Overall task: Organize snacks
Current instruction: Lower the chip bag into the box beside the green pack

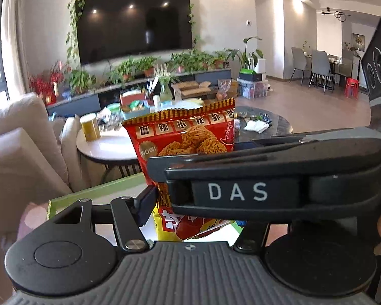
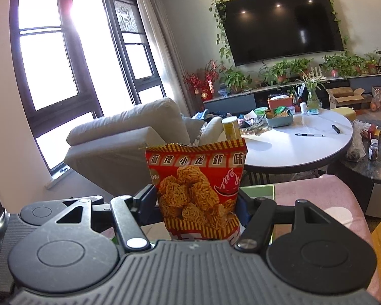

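A red snack packet [image 2: 199, 190], printed with fried noodle clusters and a chilli flame, stands upright in the air between the pads of the right gripper [image 2: 196, 203], which is clamped on its lower half. In the left wrist view the same packet [image 1: 183, 137] sits between the left gripper's [image 1: 162, 198] pads too. That gripper's right finger is hidden behind the other gripper's body crossing in front, so I judge it closed on the packet's lower edge but cannot be certain.

The step in hand looks like carrying, or passing, the packet between hands. It is lifted clear of everything, well apart from the round white table [image 2: 287, 150]. A teal basket [image 2: 279, 120] of snacks sits on that table, beside a yellow canister [image 2: 231, 127].

Next, one gripper should let go so the other can carry the packet to the basket without tearing it.
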{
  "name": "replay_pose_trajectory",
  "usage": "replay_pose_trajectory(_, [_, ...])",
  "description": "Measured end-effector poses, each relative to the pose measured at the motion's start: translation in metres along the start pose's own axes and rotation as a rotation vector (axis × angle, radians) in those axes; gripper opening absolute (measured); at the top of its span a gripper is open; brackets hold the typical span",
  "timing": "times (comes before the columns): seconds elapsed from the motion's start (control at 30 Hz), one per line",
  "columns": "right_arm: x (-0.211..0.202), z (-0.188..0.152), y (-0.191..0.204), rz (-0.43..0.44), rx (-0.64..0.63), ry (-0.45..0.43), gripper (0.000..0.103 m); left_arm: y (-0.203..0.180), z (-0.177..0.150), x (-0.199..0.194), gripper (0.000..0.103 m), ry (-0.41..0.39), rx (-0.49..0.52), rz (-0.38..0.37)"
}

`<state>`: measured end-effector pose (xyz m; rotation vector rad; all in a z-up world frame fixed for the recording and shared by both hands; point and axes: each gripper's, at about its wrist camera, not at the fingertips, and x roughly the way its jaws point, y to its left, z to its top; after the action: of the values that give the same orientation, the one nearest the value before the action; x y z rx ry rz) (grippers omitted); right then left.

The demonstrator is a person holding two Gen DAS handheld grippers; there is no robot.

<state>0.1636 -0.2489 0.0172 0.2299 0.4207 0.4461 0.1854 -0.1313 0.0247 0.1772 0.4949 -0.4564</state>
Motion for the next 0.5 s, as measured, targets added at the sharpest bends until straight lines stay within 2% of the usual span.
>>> replay_pose_trajectory(0.5, [0.041, -0.023, -0.018, -0.010, 0.068, 0.140, 0.066, 0.019, -0.026, 0.046, 0.056, 0.132, -0.070, -0.035])
